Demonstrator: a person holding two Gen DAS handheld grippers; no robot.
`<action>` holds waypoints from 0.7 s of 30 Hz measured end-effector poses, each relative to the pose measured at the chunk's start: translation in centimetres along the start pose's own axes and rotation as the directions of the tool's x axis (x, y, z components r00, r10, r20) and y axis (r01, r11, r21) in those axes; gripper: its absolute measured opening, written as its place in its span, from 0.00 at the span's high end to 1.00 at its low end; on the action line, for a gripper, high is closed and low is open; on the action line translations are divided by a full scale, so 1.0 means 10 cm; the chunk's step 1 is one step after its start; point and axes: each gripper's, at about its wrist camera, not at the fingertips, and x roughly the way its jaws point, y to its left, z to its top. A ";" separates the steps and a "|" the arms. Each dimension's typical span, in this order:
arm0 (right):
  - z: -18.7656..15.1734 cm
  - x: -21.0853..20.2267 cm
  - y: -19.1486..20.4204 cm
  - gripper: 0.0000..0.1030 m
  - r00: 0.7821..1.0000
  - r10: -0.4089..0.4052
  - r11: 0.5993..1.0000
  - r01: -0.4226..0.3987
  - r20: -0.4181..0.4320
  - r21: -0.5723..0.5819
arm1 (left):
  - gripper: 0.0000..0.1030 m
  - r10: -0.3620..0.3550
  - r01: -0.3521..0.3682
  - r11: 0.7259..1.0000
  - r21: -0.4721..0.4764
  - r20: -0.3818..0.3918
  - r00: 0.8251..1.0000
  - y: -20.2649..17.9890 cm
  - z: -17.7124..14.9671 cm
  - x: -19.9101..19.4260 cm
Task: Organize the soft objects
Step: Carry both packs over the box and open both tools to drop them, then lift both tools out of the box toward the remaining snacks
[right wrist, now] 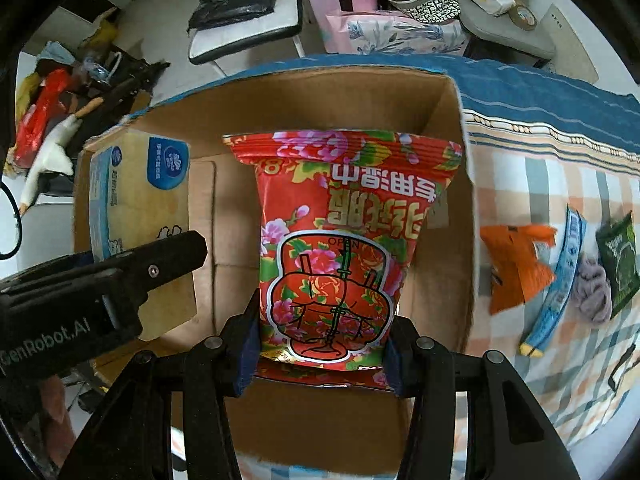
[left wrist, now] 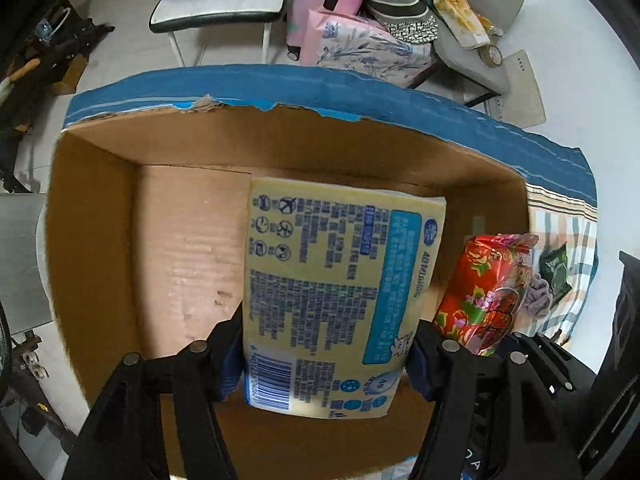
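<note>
My left gripper (left wrist: 324, 364) is shut on a yellow tissue pack (left wrist: 324, 288) with blue print and holds it over the open cardboard box (left wrist: 92, 240). My right gripper (right wrist: 320, 356) is shut on a red floral soft pack (right wrist: 340, 240) and holds it over the same box (right wrist: 444, 304), near its right wall. In the left wrist view the red pack (left wrist: 484, 292) shows at the right. In the right wrist view the yellow pack (right wrist: 136, 200) and the left gripper's body (right wrist: 100, 292) show at the left.
The box sits on a checked cloth (right wrist: 560, 184) with a blue border. On the cloth to the right lie an orange pack (right wrist: 516, 268), a blue strip pack (right wrist: 560, 284), a grey soft lump (right wrist: 592, 284) and a green packet (right wrist: 618, 260). Chairs and a pink suitcase (left wrist: 320, 4) stand behind.
</note>
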 end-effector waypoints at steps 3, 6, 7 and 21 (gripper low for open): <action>0.09 0.14 -0.02 0.49 1.000 -0.019 1.000 0.019 -0.008 -0.002 | 0.38 -0.009 0.009 1.000 0.004 -0.022 1.000 0.02 0.08 0.12; 0.17 0.25 -0.02 0.48 0.999 -0.030 1.000 0.030 -0.015 -0.001 | 0.39 -0.015 0.015 1.000 0.000 -0.055 0.998 0.03 0.11 0.21; 0.19 0.28 -0.03 0.48 0.999 -0.034 0.999 0.034 -0.016 0.002 | 0.39 -0.017 0.016 1.000 -0.012 -0.058 0.998 0.04 0.13 0.23; 0.12 0.25 0.09 0.05 0.996 -0.091 0.995 0.090 -0.011 -0.045 | 0.05 0.031 -0.031 1.000 0.007 -0.003 1.000 0.23 0.01 0.13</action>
